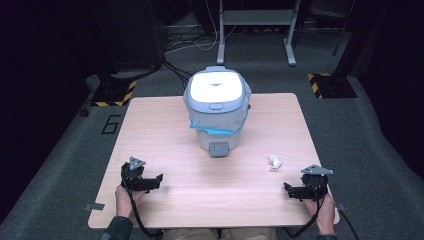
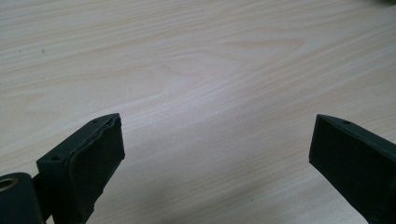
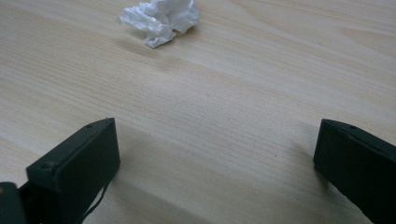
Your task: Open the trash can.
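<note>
The small crumpled white paper wad (image 1: pixel 275 161) lies on the pale wood-grain table (image 1: pixel 165 125), well in front of and to the right of the white, grey-sided lidded bin with a blue liner edge (image 1: pixel 217 107), which serves as the landmark here. From that bin, the right gripper (image 1: pixel 293 190) sits further toward the person and further right than the wad, so the wad lies just ahead of it and slightly to its left; in the right gripper view the wad (image 3: pixel 159 20) sits ahead and left of centre, apart from both jaws. It looks stretched roughly across the gripper's line of approach, though it is too crumpled to be sure of a long axis. The left gripper (image 1: pixel 156 180) rests on the opposite side of the bin's front, well apart from the wad, so the right hand is clearly the nearer one. Both grippers have their jaws spread wide, holding nothing, with bare table between them. The likely next move is a short forward reach, angled left.
</note>
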Demonstrator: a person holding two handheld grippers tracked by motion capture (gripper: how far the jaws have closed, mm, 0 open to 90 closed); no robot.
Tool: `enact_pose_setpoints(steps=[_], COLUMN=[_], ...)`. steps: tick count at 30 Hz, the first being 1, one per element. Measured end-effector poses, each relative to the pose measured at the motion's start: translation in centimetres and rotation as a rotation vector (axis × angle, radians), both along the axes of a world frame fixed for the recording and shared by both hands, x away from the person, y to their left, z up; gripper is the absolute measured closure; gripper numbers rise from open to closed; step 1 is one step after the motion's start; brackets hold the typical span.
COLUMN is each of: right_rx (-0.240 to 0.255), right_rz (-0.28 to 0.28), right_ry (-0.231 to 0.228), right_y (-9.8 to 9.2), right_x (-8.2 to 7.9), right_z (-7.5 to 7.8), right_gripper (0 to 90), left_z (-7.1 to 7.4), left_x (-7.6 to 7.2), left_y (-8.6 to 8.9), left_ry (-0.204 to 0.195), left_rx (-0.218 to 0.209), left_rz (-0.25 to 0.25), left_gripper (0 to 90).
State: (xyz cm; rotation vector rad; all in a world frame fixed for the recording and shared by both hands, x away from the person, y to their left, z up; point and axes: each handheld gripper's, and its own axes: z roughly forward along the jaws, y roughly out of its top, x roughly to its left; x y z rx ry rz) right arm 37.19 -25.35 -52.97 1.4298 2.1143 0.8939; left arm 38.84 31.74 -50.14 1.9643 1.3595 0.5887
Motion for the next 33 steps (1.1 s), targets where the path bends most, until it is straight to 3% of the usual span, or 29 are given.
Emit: enact_pose_setpoints(steps=[22,33], right_rx=[0.000,0.000], right_rz=[0.000,-0.001], right_ry=[0.000,0.000], right_y=[0.0,0.0], right_x=[0.0,0.0], right_z=[0.0,0.0], right_gripper=[0.0,0.0], left_z=[2.4,3.4], left_x=[1.6,2.7], left_y=[-3.1,-4.8], left_ry=[-0.029,-0.047], left_rx=[0.009,0.035], left_rz=[-0.088,-0.139], left_gripper=[3.9,4.4])
